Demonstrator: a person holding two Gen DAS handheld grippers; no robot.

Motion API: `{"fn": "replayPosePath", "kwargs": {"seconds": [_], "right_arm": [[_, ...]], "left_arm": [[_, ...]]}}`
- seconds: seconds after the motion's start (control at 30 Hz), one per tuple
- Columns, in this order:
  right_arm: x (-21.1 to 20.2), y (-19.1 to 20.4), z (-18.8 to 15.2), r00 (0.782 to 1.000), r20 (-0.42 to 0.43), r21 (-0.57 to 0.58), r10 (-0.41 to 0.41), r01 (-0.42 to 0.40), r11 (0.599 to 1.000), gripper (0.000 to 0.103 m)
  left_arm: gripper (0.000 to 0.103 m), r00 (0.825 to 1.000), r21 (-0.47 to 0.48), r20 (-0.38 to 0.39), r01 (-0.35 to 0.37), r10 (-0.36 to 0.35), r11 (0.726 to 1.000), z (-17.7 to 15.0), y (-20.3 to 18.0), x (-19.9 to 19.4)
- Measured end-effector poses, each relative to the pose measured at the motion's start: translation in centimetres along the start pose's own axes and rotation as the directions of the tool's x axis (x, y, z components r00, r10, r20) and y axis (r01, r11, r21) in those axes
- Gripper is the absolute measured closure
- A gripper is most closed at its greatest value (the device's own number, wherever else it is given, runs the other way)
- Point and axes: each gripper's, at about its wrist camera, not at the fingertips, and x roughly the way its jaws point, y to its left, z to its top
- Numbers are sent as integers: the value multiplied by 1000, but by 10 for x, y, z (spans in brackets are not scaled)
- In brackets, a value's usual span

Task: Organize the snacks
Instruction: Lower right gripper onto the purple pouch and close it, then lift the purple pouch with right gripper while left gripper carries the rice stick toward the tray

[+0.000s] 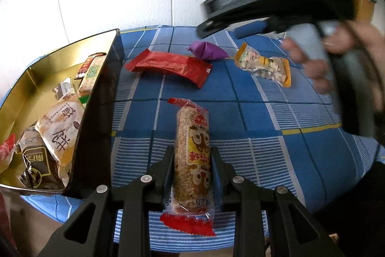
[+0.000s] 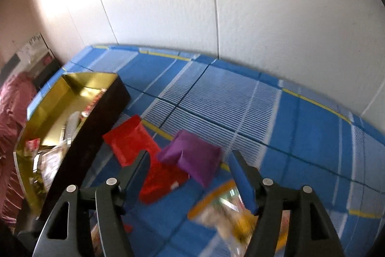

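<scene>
Three loose snacks lie on the blue checked cloth of the bench [image 1: 252, 117]: a red wrapper [image 1: 168, 66], a purple packet [image 1: 207, 51] and a clear bag of pale nuts with yellow ends [image 1: 264, 66]. A fourth, a puffed-rice bar [image 1: 192, 155] in clear film with red crimped ends, sits lengthwise between the fingers of the left claw [image 1: 192, 160], which is clenched on it about its middle. Whether the bar is lifted clear of the cloth cannot be told from this view.

The gold-lined box [image 1: 60, 57] with dark outer walls stands just left of the bar and already holds several packets, so the step in hand looks like carrying the bar over that near wall. That calls for a lift high enough to clear the rim, a short swing left, and a release over a free patch of the gold floor toward the far end, where fewer packets lie.

The right claw [image 2: 190, 168] has its jaws apart with nothing pinched; in its own blurred view the purple packet and the red wrapper lie ahead between the finger lines, and the nut bag is under its right finger. Its likely job is the next pick, probably the purple packet, which wants the fingers brought down either side before closing. A hand [image 1: 320, 59] holds that tool at the right of the left-wrist view.
</scene>
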Motion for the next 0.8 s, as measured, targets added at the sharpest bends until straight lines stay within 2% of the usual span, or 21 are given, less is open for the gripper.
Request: {"fn": "replayPosePath", "kwargs": {"seconds": [0.13,0.17,0.23,0.3,0.33,0.47,0.63,0.8], "right_arm": [[36,2,4,995,-83,-30,-61,58,998,34],[38,0,4,996,-70,-17,-57,56,998,48],[42,-6,5,996,-81,20,-38,40,999,50],[38,-5,4,997,-62,8,-44,44,999,55],[34,-4,3,998,-50,-3,-44,44,999,63],[8,-6,3,998,19,-7,-65,65,998,72],[-39,-12,-5,993,112,5,-36,35,999,72],[-81,-21,-40,989,145,29,19,-23,999,72]], "left_arm": [[75,1000,-5,6,7,-7,1000,-1,1,0],[75,1000,-9,7,9,-9,1000,-1,1,-1],[75,1000,-10,9,11,-10,1000,-1,2,-1],[75,1000,-10,8,8,-8,1000,-1,1,-1],[75,1000,-11,9,8,-8,1000,-1,2,-1],[75,1000,-12,9,1,-1,1000,-1,0,-2],[75,1000,-6,11,-10,10,1000,-2,-2,-2],[74,1000,3,11,-21,21,1000,-2,-4,-3]]}}
